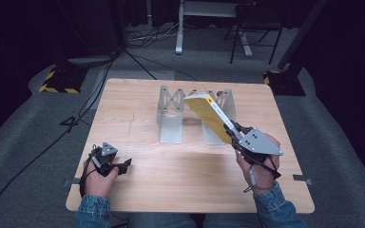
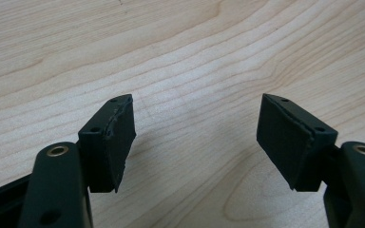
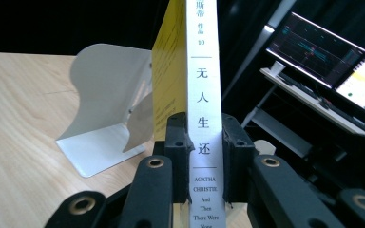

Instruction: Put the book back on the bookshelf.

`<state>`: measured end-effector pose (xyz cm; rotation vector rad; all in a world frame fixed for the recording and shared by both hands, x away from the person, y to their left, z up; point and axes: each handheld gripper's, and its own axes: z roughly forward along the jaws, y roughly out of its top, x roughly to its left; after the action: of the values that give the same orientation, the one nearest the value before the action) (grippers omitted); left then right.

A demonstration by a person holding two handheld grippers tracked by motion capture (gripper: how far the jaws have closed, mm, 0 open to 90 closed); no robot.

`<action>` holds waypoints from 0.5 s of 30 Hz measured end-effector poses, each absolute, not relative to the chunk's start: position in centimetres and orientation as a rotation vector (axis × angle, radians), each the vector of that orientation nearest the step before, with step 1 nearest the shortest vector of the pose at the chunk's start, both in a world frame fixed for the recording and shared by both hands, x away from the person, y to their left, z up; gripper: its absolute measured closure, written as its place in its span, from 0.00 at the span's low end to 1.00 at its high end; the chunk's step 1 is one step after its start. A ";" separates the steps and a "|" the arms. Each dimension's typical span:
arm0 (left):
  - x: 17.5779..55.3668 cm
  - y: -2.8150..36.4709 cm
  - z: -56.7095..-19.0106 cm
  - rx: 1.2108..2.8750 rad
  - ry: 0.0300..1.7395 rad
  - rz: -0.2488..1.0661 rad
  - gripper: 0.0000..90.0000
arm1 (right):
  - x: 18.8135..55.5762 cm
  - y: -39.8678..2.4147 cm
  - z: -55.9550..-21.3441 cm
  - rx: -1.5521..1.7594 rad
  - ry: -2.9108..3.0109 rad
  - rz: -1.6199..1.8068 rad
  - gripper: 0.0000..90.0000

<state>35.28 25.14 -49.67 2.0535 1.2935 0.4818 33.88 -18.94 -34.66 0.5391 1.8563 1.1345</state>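
A yellow book [image 1: 208, 114] with a white spine [image 3: 202, 95] is held tilted above the table, its far end over the metal bookend rack [image 1: 171, 105]. My right gripper [image 1: 236, 134] is shut on the book's near end, its pads [image 3: 178, 152] pressing both covers either side of the spine. The silver bookend [image 3: 105, 114] stands just left of the book in the right gripper view. My left gripper [image 1: 122, 166] rests low at the table's near left, open, with only bare wood between its pads [image 2: 119, 137].
The wooden table [image 1: 138, 142] has free room in its middle and left. A second bookend base [image 1: 211, 135] lies under the book. Beyond the table stand tripod legs, cables and a desk frame [image 1: 204, 19]. Monitors [image 3: 313, 47] glow at the right.
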 end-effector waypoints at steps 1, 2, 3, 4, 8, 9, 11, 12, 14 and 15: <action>35.3 25.1 -49.7 2.052 1.301 0.475 0.33 | 34.0 -19.0 -34.6 0.556 1.851 1.137 0.85; 35.3 25.1 -49.8 2.062 1.299 0.474 0.33 | 34.2 -19.0 -34.5 0.570 1.844 1.141 0.85; 35.3 25.1 -49.9 2.053 1.306 0.471 0.33 | 34.4 -19.1 -34.4 0.585 1.836 1.146 0.85; 35.3 25.1 -50.0 2.050 1.309 0.467 0.33 | 34.6 -19.2 -34.3 0.602 1.828 1.154 0.85; 35.3 25.2 -50.2 2.040 1.306 0.470 0.32 | 35.3 -19.3 -34.0 0.652 1.801 1.177 0.85; 35.3 25.2 -50.2 2.040 1.303 0.471 0.31 | 35.5 -19.3 -33.9 0.665 1.794 1.181 0.85; 35.3 25.2 -50.3 2.037 1.296 0.475 0.31 | 35.8 -19.2 -33.9 0.693 1.776 1.189 0.85; 35.3 25.2 -50.3 2.035 1.294 0.476 0.30 | 36.0 -19.2 -33.8 0.705 1.768 1.200 0.85; 35.3 25.2 -50.4 2.036 1.291 0.482 0.29 | 36.5 -19.0 -33.9 0.729 1.750 1.213 0.85; 35.2 25.2 -50.4 2.036 1.289 0.484 0.29 | 36.7 -19.0 -33.9 0.739 1.745 1.219 0.85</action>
<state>35.24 25.18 -50.42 2.0363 1.2895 0.4838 36.71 -18.95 -33.94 0.7390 1.7449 1.2193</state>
